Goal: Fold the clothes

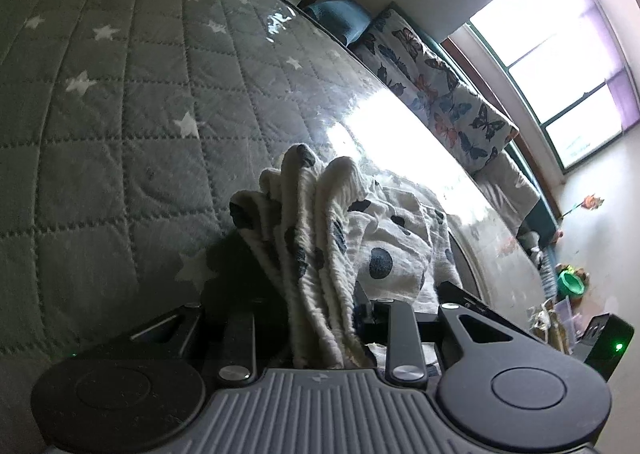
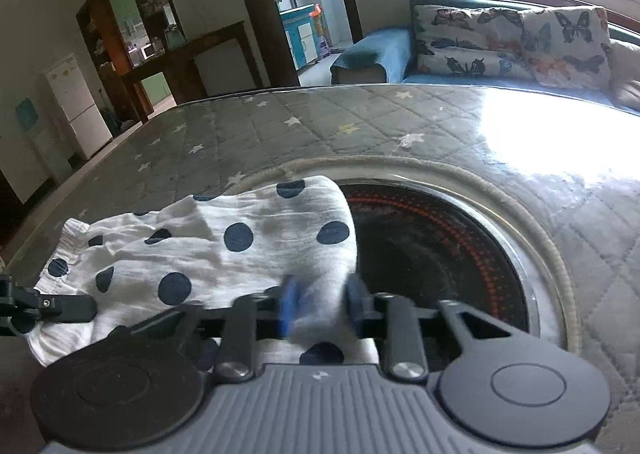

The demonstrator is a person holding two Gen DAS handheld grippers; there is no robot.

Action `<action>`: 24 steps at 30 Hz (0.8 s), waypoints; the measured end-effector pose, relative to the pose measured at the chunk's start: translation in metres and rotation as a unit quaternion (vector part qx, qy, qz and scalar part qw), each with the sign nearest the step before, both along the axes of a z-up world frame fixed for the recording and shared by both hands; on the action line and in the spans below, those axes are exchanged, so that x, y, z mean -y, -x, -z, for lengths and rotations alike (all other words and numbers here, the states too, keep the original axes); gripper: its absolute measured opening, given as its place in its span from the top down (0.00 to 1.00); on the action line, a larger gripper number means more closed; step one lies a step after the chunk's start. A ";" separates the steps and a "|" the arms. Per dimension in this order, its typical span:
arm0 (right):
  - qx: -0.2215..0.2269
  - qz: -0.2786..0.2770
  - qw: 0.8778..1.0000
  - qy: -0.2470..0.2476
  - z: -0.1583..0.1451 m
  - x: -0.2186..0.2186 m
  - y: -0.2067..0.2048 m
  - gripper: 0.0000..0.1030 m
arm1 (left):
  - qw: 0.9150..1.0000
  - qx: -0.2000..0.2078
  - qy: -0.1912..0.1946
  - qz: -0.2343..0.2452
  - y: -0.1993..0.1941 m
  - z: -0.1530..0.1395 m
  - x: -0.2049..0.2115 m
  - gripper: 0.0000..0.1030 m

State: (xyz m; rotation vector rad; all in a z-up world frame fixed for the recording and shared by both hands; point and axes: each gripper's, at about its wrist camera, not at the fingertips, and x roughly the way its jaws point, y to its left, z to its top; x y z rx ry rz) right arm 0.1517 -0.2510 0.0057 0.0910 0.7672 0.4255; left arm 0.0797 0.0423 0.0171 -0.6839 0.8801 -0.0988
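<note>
A grey quilted star-print cover (image 2: 400, 121) filled most of both views, with a round dark heater (image 2: 440, 246) sunk in it at right of centre. The white polka-dot garment (image 2: 224, 246) lay lower left, overlapping the heater's rim. The left claw (image 1: 320, 318) pinched bunched folds; the right claw (image 2: 320, 310) clamped another edge.
</note>
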 end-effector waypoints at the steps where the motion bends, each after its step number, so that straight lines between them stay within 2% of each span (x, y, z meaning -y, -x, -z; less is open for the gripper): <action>1: 0.002 0.001 1.000 -0.003 -0.001 0.000 0.001 0.92 | 1.000 0.000 -0.006 0.002 -0.001 0.000 0.002 0.71; 8: 0.028 0.015 0.999 -0.007 -0.022 0.005 0.020 0.94 | 0.999 0.016 -0.028 0.027 -0.003 -0.015 0.021 0.75; 12: 0.047 0.032 0.998 0.001 -0.040 0.022 0.030 0.94 | 0.997 0.030 -0.032 0.057 -0.012 -0.028 0.049 0.75; 17: 0.067 0.076 0.994 0.029 -0.060 0.062 0.041 0.94 | 0.993 0.045 -0.030 0.101 -0.033 -0.042 0.100 0.75; 24: 0.077 0.156 0.982 0.070 -0.073 0.137 0.051 0.94 | 0.984 0.048 -0.019 0.171 -0.074 -0.043 0.189 0.75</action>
